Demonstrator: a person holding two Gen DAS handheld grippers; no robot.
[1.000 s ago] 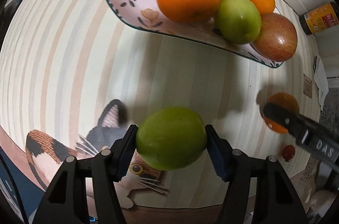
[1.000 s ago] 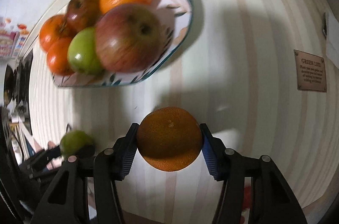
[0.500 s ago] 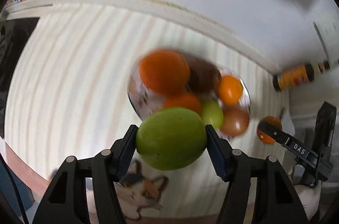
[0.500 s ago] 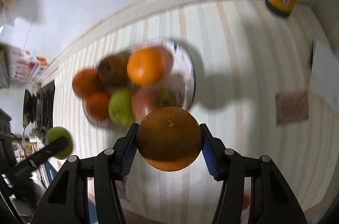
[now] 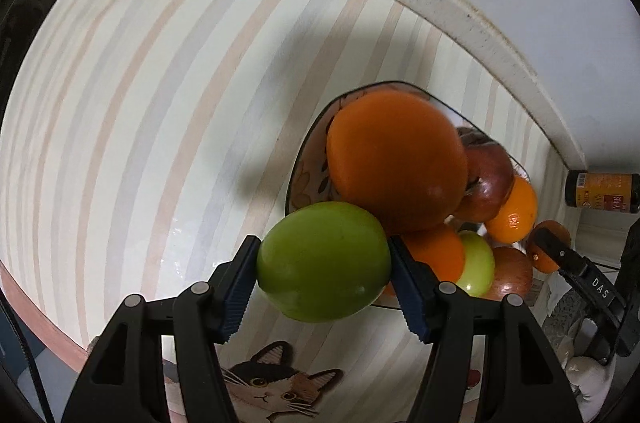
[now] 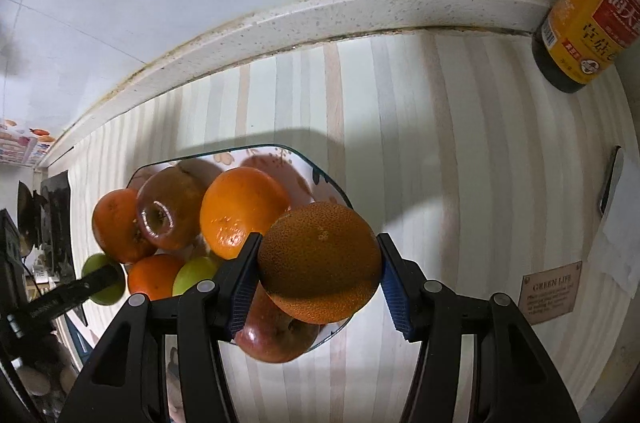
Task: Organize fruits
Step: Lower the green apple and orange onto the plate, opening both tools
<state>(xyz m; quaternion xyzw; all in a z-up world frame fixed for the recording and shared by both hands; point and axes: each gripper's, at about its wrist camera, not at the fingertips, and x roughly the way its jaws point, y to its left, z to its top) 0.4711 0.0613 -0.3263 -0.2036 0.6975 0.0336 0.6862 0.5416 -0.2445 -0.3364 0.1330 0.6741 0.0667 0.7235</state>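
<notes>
**Both tongs loaded, held above a crowded plate**

The left tongs are seen closed on a green apple, gripped across its widest part by the blue ribbed pads, low in the centre of the left wrist frame. No contact with the desk is observed; the fruit is judged to be carried clear of it. The right tongs are closed in like manner on a dark orange, low in the centre of the right wrist frame. A grip across the middle is judged to have been chosen so that a round, smooth fruit cannot roll out between the pads.

Beyond the tongs, a patterned plate is recorded, right of centre in the left view and left of centre in the right view. It is already heaped: a large persimmon, a dark red apple, a bright orange, a second green apple and further fruit are noted. Both tongs are pointed toward this plate, and delivery of the two held fruits there is judged to be the step in hand. Little bare plate is left; rolling of stacked fruit is considered the chief risk.

A sauce bottle stands at the upper right of the right view, against the wall, well apart from the plate. A cat picture is printed on the desk covering, bottom centre of the left view.
</notes>
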